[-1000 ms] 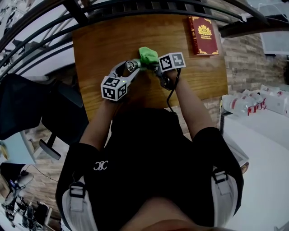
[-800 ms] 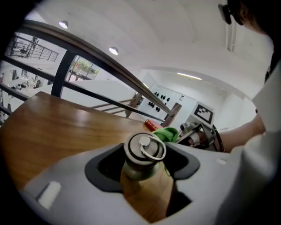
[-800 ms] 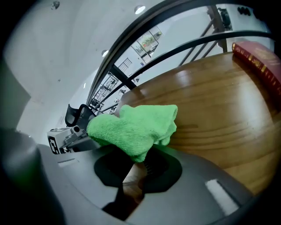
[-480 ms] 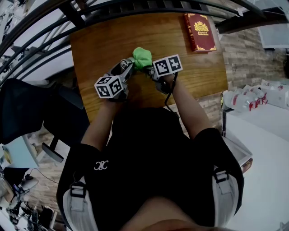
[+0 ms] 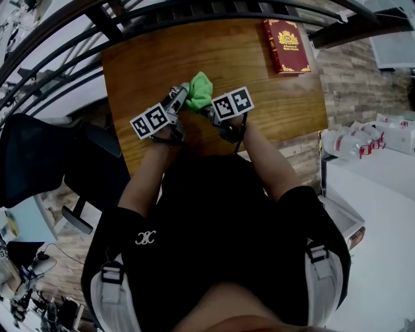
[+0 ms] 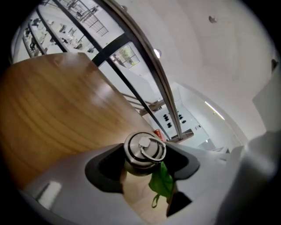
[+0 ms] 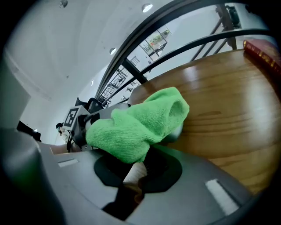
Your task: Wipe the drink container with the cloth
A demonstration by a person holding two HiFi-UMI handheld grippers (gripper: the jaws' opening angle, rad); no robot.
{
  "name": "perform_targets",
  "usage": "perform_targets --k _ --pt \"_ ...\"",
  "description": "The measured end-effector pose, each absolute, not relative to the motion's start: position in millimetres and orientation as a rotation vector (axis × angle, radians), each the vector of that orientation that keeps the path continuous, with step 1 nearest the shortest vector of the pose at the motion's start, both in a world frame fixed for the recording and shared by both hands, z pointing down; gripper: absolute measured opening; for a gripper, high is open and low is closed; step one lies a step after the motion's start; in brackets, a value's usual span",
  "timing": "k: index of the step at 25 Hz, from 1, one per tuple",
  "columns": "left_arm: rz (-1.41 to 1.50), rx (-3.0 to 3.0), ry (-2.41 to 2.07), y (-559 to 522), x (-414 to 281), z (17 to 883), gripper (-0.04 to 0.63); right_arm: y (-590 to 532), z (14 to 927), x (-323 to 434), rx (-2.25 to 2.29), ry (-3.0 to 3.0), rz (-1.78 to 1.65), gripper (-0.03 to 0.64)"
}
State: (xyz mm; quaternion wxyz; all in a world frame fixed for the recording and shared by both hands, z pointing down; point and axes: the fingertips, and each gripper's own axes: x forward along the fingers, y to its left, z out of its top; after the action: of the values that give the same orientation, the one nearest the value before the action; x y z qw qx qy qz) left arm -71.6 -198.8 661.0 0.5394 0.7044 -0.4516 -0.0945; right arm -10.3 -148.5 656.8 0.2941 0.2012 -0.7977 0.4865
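Observation:
A steel drink container (image 6: 142,154) with a ring-topped lid sits between the jaws of my left gripper (image 5: 174,104), which is shut on it and holds it above the wooden table (image 5: 149,58). In the head view only a little of the container (image 5: 176,95) shows. My right gripper (image 5: 206,111) is shut on a bright green cloth (image 5: 199,91), bunched up and pressed against the container's right side. The cloth (image 7: 140,123) fills the middle of the right gripper view, with the left gripper (image 7: 85,121) just behind it. A green corner of cloth (image 6: 161,182) hangs below the container.
A red book (image 5: 286,44) with gold print lies at the table's far right corner. Black curved rails (image 5: 194,10) run past the table's far edge. A dark chair (image 5: 58,162) stands at the left, and a white surface with packages (image 5: 369,139) at the right.
Both grippers have drawn nearer to the person and slightly left, carrying container and cloth. The left gripper has tilted more upright. The cloth stays against the container.

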Motion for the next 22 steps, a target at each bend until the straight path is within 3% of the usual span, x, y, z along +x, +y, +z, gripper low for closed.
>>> perform_targets --k 11,22 --pt "-0.155 1.539 -1.05 -192 -70 667 0.322 -117 696 -34 0.553 -2.058 1.222 0.049" --pt "-0.036 1.56 -1.027 -180 -60 672 0.321 -144 725 15 0.87 -1.937 1.222 0.049"
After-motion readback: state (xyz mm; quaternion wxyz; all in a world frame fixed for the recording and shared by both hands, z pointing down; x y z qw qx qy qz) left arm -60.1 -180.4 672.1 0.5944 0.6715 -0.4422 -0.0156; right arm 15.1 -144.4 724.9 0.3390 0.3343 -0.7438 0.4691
